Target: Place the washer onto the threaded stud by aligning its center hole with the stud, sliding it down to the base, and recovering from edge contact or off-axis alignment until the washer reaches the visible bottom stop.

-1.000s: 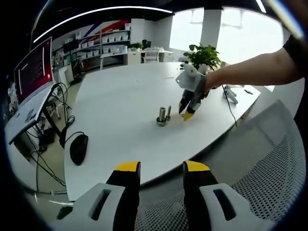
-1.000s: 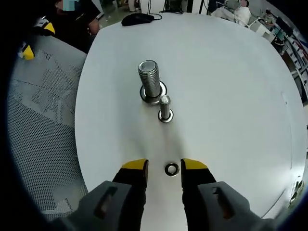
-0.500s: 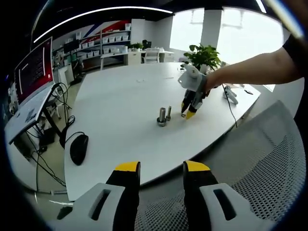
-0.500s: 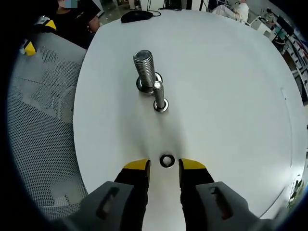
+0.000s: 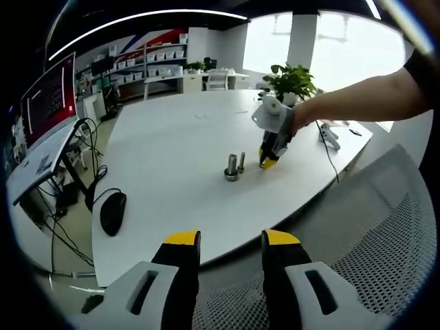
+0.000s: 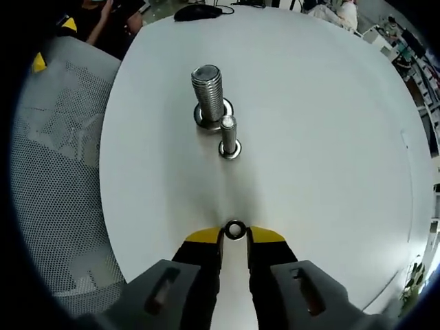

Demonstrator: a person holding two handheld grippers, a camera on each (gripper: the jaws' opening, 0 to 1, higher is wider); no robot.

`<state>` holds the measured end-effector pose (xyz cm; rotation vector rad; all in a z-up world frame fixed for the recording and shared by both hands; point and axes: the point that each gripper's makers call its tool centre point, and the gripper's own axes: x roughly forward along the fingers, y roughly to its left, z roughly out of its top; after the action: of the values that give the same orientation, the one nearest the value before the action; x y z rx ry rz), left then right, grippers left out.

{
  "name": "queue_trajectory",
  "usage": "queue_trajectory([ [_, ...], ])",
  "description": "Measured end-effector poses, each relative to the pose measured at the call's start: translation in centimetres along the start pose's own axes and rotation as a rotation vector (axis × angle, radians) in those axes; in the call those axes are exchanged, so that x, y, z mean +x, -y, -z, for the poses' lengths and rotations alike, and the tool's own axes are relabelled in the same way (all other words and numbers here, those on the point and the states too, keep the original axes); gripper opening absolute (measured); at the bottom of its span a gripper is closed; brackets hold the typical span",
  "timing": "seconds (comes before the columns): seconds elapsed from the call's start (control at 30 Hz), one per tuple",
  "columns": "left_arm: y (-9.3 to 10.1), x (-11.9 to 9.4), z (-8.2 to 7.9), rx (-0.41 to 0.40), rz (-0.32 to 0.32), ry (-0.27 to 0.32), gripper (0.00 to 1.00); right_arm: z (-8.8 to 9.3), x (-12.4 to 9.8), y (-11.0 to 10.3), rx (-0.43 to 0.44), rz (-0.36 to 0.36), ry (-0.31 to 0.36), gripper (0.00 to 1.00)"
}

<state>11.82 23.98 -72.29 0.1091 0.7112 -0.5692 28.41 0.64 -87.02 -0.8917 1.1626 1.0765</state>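
The right tool (image 6: 234,237) sat w/ its yellow-tipped jaws drawn in on either side of the washer (image 6: 235,229), which lay flat on the white tabletop (image 6: 330,137); jaws looked to be touching its rim, so pinched on it. The washer was well short of the small threaded stud (image 6: 229,137), which stood upright on its base. Just beyond that stud, nearly touching it, stood the larger stud (image 6: 208,96), w/ a washer-like ring at its foot. Lots of bare tabletop around both studs; the tabletop edge curved close by on the mesh chair (image 6: 62,172) side of the larger stud.

In the left gripper view the left tool (image 5: 230,242) hung off the tabletop edge over the mesh chair, jaws apart, holding nothing. Far across from it the right tool (image 5: 267,160) stood tips-down on the tabletop just beside the two studs (image 5: 234,167), gripped by a hand (image 5: 299,118). A black mouse (image 5: 113,212) lay near the tabletop edge, well apart from the studs. A red screen (image 5: 48,100) carried text too small to read. A potted plant (image 5: 292,79) sat beyond the hand.
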Motion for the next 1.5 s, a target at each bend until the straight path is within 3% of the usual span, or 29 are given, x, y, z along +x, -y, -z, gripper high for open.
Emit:
queue_trajectory([
  [0.4, 0.01, -0.01, 0.06, -0.001, 0.002, -0.005, 0.34, -0.02, 0.15, 0.0, -0.044, -0.003, -0.035, 0.16],
  [0.7, 0.02, -0.02, 0.04, -0.001, 0.001, -0.004, 0.34, 0.02, 0.06, -0.05, -0.014, 0.01, -0.033, 0.16],
  [0.9, 0.03, -0.01, 0.05, 0.001, 0.003, -0.005, 0.34, 0.04, 0.0, -0.09, 0.026, 0.028, 0.009, 0.16],
  [1.1, 0.0, -0.01, 0.05, 0.0, 0.002, -0.005, 0.34, 0.06, -0.13, -0.36, 0.028, 0.122, 0.085, 0.15],
  [1.27, 0.0, -0.01, 0.06, 0.0, 0.002, -0.006, 0.34, 0.1, -0.15, -0.09, 0.092, 0.125, 0.124, 0.15],
  [1.5, -0.01, -0.02, 0.12, -0.001, -0.001, -0.009, 0.34, -0.1, -0.25, -0.17, 0.095, 0.145, 0.179, 0.15],
])
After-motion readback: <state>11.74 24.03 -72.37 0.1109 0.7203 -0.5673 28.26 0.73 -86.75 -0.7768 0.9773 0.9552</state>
